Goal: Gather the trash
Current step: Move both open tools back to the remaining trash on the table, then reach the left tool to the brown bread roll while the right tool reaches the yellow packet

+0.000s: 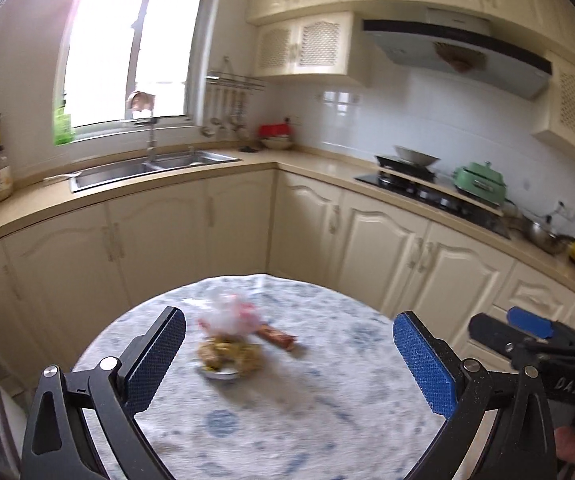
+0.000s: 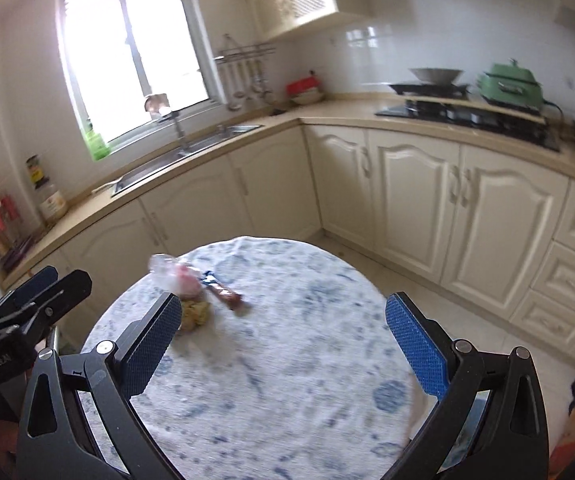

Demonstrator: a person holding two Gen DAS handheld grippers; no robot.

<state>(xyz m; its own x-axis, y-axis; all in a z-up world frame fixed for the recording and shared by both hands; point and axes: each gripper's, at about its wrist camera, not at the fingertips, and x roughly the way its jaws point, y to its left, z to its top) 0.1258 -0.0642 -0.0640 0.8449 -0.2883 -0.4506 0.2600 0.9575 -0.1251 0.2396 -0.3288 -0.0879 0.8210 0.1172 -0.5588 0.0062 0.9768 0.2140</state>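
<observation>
Left wrist view: my left gripper (image 1: 289, 364) hangs above the round table (image 1: 327, 420), jaws spread wide, nothing between the blue pads (image 1: 155, 360). Trash sits in one cluster toward the far half of the cloth: a small white dish (image 1: 219, 374) heaped with yellowish-brown food scraps (image 1: 229, 354), a crumpled clear plastic bag (image 1: 229, 316) with pink marking touching the dish's far side, and a brown snack wrapper (image 1: 277, 338) lying flat just beside both, to the right. My right gripper (image 1: 527, 330) shows at the right edge, off the table; from here I cannot tell its jaw state. Picture is blurred, so finer detail is lost. Right wrist view: right gripper (image 2: 283, 344) also gapes wide and holds nothing, over the near half of the table (image 2: 287, 400). Bag (image 2: 179, 276), scraps (image 2: 195, 314) and wrapper (image 2: 225, 294) sit left of centre, partly behind my left-hand pad (image 2: 151, 344). No bin or trash sack visible in either view; the dish is the only container, and it holds the scraps alone. Judgement: approach stage, nothing collected. Best to take the loose pieces first. Pinch the bag at its bunched top, since thin film will slip from a shallow bite; come at the wrapper across its short width, low to the cloth without snagging it. Keep the dish level if lifted, or scraps spill.
</observation>
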